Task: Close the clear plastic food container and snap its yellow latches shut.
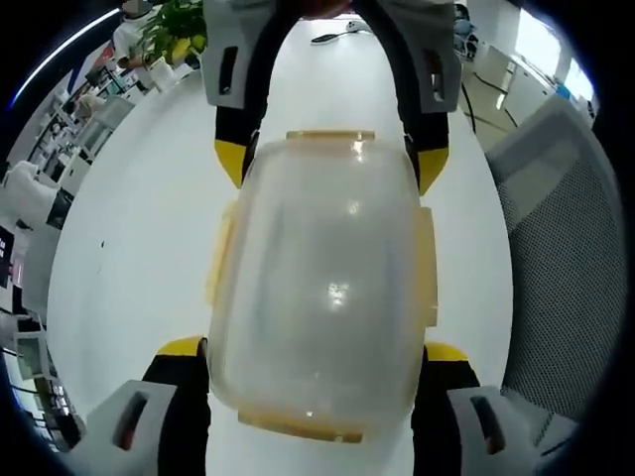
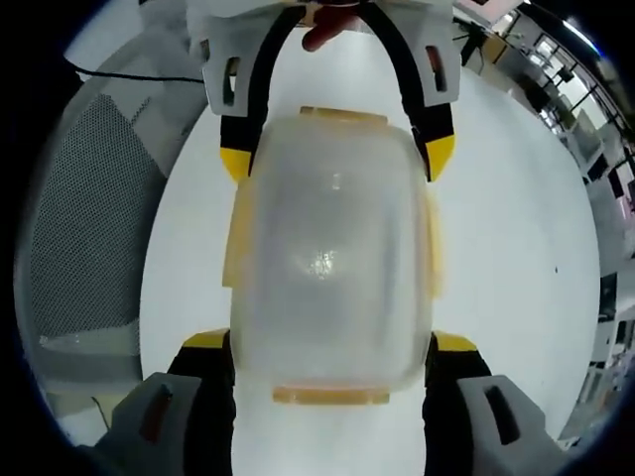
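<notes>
Yellow-tipped jaws of your left gripper (image 1: 316, 362) stood spread at either side of the container (image 1: 322, 283), flanking its near end; whether they pressed on its walls or merely bracketed it I could not tell. Your right gripper (image 1: 332, 169) came at the same container from the far end, its jaws likewise spread around that end. In the right gripper view the picture mirrored: your right gripper (image 2: 332, 357) straddled the container (image 2: 332, 263) at the near end, the left gripper (image 2: 337, 159) at the far end.

That container lay on the white table (image 1: 129, 258), its long axis running straight between your two grippers, so each jaw pair sat across a short end. Yellow latches (image 1: 425, 268) showed along the long sides and at both ends, lying outside the jaws' reach sideways. Lid appeared to be on; whether any latch was snapped I could not tell. I judged the end latches nearest to each gripper, the side ones equally far from both.
</notes>
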A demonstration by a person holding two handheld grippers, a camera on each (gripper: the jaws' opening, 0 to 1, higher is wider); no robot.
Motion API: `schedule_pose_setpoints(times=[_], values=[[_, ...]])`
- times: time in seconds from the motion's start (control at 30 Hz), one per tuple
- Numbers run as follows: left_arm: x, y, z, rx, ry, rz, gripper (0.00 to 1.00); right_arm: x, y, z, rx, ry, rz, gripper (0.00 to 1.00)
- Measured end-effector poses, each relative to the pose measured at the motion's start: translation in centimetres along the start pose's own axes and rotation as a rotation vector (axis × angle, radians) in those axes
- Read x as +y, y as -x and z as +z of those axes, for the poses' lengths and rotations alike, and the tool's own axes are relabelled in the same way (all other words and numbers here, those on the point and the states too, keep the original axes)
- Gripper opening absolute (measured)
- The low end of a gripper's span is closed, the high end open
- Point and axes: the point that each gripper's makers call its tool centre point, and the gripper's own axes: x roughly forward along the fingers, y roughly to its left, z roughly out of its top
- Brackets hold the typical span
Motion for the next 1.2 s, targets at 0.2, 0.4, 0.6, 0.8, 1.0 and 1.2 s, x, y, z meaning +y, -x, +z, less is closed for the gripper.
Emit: schedule_pose_setpoints(times=[0.2,0.4,0.6,0.8,1.0,1.2], values=[[0.4,0.4,-1.0,0.011,-0.003,0.001,0.82,-0.3,-0.2,0.9,0.004,-0.002,0.000,0.75],[0.9,0.5,-1.7,0.004,-0.012,-0.005,0.82,-0.7,-0.5,1.7,0.009,-0.014,-0.002,0.76],[1.4,0.6,-2.1,-0.003,-0.020,-0.008,0.82,-1.0,-0.6,2.0,0.020,-0.020,-0.005,0.76],[2.0,0.6,-2.4,0.014,-0.041,-0.013,0.82,-1.5,-0.6,2.3,0.009,-0.036,-0.008,0.76],[2.6,0.5,-2.5,0.016,-0.049,-0.016,0.82,-2.1,-0.7,2.4,0.008,-0.042,-0.013,0.76],[3.4,0.4,-2.4,0.015,-0.050,-0.017,0.82,-2.7,-0.8,2.4,0.014,-0.045,-0.012,0.76]])
